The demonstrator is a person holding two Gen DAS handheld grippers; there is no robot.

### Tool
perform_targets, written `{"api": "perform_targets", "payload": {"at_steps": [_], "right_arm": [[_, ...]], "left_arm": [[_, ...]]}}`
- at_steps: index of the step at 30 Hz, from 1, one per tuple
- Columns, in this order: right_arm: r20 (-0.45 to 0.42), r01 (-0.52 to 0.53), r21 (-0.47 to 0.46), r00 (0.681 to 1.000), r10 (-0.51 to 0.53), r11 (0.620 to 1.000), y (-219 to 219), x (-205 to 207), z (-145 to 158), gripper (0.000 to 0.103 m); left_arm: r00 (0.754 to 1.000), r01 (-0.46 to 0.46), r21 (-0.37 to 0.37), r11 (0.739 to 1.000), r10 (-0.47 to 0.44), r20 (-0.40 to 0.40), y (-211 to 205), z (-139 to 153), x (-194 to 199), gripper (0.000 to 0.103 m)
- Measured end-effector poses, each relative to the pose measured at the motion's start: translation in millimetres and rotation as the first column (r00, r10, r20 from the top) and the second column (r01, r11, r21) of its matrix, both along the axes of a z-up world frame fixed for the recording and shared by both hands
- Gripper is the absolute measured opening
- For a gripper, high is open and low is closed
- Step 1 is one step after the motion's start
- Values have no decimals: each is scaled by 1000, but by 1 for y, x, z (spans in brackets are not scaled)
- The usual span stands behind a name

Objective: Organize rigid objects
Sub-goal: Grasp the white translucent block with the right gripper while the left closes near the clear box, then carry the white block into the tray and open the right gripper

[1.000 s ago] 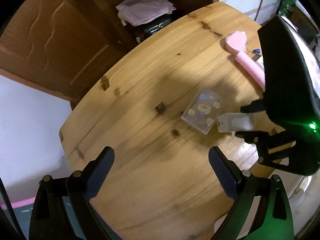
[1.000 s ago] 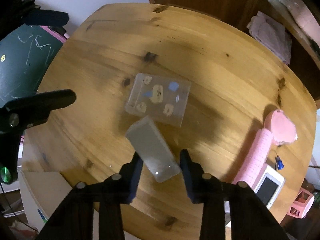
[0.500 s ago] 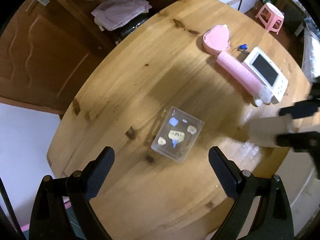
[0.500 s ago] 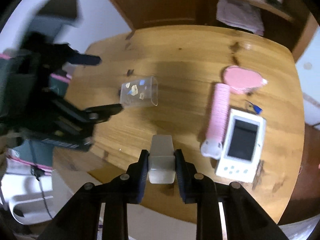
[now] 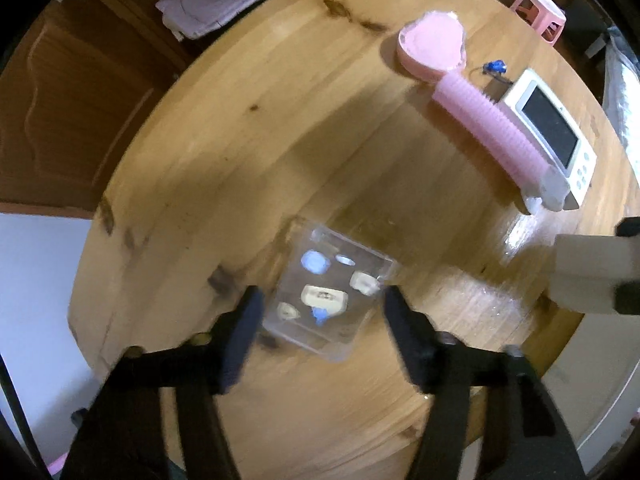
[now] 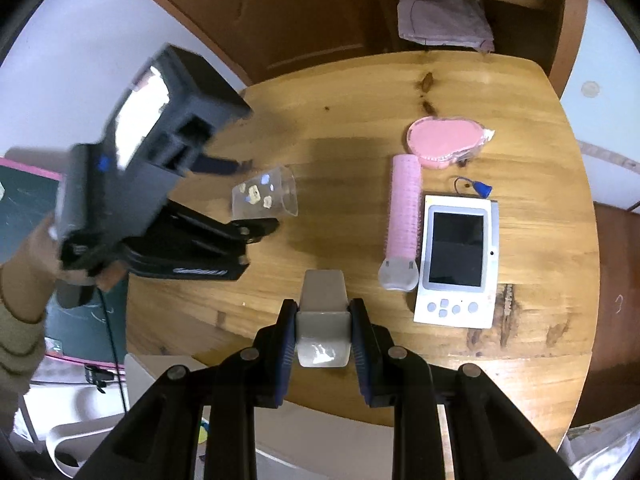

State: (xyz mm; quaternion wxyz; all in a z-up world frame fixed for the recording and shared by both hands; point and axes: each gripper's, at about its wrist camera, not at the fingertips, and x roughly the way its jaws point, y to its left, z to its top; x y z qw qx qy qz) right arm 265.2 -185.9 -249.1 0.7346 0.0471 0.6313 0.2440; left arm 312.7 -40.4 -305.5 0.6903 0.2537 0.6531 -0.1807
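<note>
While right gripper point(image 6: 323, 334) clamps lid point(image 6: 322, 320) above bench point(image 6: 360, 128), left gripper point(image 5: 320, 316), jaws just narrowing, straddles box point(image 5: 324, 300) ungripped; box unclosed, nothing sorted.

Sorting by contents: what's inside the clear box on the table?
Inside the clear box show small pale cream pieces and blue ones; blur hides what they are.

— The counter point(image 6: 352, 128)?
— Knotty wood, varnished, with a glossy sheen near its edge.
— The box point(image 5: 326, 304)?
— Clear, smooth plastic; the lid point(image 6: 322, 322) looks frosted and milky.
— The pink roller point(image 6: 405, 208)?
— Ribbed and matt. The white device point(image 6: 458, 256) is smooth plastic with a dark, glossy screen.
</note>
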Motion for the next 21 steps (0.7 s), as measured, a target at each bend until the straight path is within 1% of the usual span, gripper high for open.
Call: {"api": "perform_targets", "payload": {"at_steps": [3, 6, 9, 13, 16, 17, 18, 19, 21], "right_arm": [[8, 9, 17, 1000, -9, 1000, -3, -4, 8, 26], [18, 22, 40, 1000, -22, 999, -4, -11, 16, 26], [30, 31, 56, 999, -33, 998, -11, -18, 27, 26], [51, 45, 86, 997, -49, 995, -17, -29, 47, 26], [81, 57, 106, 995, -66, 993, -25, -43, 67, 26], [90, 63, 109, 993, -73, 992, -29, -48, 74, 26], [106, 71, 112, 991, -83, 991, -34, -57, 83, 26], [117, 76, 114, 989, -89, 991, -36, -64, 89, 26], [144, 84, 107, 985, -99, 991, -42, -81, 100, 26]], "left_arm": [[1000, -13, -27, 1000, 13, 14, 2, 3, 0, 61], [998, -51, -58, 997, 52, 26, 7, 9, 0, 59], [995, -77, -92, 993, 82, 51, 11, 23, -5, 58], [991, -92, -159, 983, 106, 84, 16, 58, -25, 57], [986, -93, -237, 967, 123, 113, 20, 100, -51, 54], [985, -91, -262, 961, 126, 121, 19, 114, -56, 47], [984, -89, -279, 956, 128, 125, 18, 124, -64, 0], [984, -98, -297, 950, 136, 112, 18, 135, -75, 2], [984, -103, -365, 925, 148, 99, 17, 155, -91, 2]]}}
